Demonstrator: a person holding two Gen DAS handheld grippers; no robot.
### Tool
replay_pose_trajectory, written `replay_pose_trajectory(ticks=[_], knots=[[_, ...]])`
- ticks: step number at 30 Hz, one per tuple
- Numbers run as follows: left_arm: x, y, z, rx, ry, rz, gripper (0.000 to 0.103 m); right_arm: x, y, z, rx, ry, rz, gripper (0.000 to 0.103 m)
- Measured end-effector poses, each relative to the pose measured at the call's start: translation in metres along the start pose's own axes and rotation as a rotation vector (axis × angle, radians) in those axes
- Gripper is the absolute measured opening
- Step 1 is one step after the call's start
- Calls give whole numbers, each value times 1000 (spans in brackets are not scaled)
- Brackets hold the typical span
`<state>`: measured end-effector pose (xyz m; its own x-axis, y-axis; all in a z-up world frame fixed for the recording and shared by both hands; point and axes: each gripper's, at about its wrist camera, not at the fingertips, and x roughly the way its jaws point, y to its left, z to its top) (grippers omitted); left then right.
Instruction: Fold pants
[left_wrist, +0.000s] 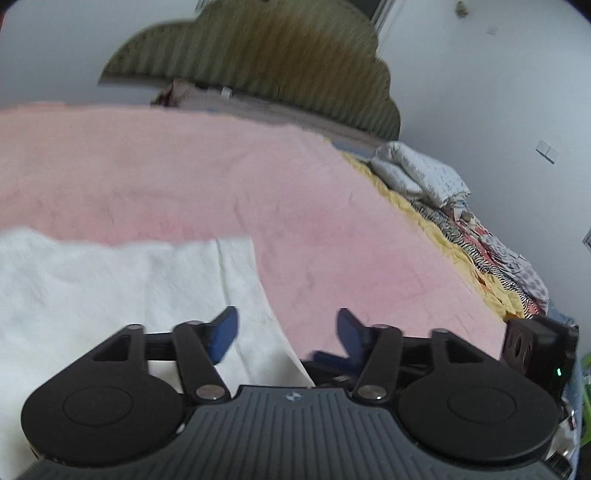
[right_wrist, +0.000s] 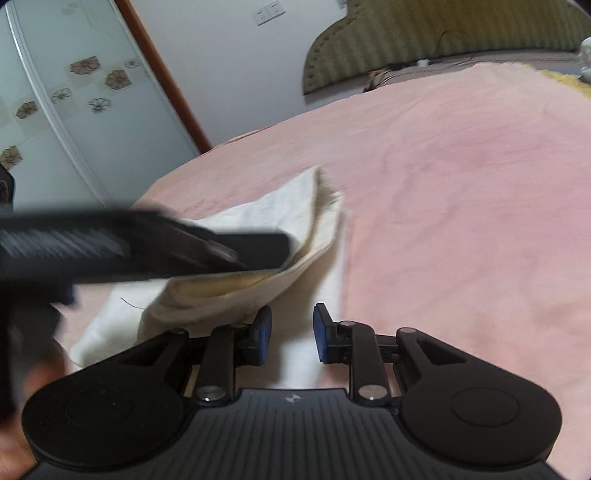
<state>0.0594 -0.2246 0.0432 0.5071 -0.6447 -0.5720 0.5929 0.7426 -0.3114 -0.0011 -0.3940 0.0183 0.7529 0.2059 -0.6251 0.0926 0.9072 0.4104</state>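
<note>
Inspecting a pants fold on a pink-sheeted bed

Bed: a pink sheet (right_wrist: 461, 184) covers the mattress and gives wide, flat, unobstructed room ahead of both tools. A striped olive headboard (left_wrist: 258, 55) with a scalloped top stands at the far end against a pale wall. The sheet's left edge curves away toward a glazed sliding door (right_wrist: 74, 92) printed with brown flower motifs.

Garment: the white pants (left_wrist: 92, 288) lie on the sheet at the near side. In the right wrist view one layer is turned over into a pointed flap with a cream inner face. The straight cloth edge runs away between the right tool's fingers.

Side clutter: folded pale bedding (left_wrist: 417, 173) and patterned cloth line the bed's far right edge, well apart from the pants.

Left gripper (left_wrist: 286, 332): angled downward over the boundary between pants and sheet, its blue pads spread wide with nothing pinched.

Right gripper (right_wrist: 291, 332): angled downward over the pants, jaws narrowly parted, pads not pressing the cloth.

Markings: a small pale emblem (left_wrist: 291, 397) sits on the ribbed body; too small to read. Two wall switch plates (right_wrist: 271, 13) carry no legible text.
</note>
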Motion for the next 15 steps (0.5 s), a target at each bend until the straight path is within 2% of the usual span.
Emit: replay_pose_trajectory(ticks=[3, 4, 6, 8, 10, 13, 15], knots=[[-32, 20, 7, 72, -114, 116, 87, -20, -8, 9, 19, -73, -120, 25], [-39, 29, 10, 82, -141, 162, 95, -27, -9, 15, 46, -112, -135, 25], [-44, 52, 17, 72, -149, 256, 100, -34, -3, 27, 58, -170, -114, 25], [-43, 79, 27, 34, -115, 343, 100, -26, 17, 40, -6, -168, -81, 26], [-38, 106, 34, -14, -64, 394, 99, -6, 43, 52, -113, -140, -66, 26], [-29, 135, 35, -77, 5, 429, 99, 34, 78, 66, -228, -63, -69, 26], [-17, 145, 29, -75, 73, 423, 99, 64, 99, 70, -313, 12, -79, 26]])
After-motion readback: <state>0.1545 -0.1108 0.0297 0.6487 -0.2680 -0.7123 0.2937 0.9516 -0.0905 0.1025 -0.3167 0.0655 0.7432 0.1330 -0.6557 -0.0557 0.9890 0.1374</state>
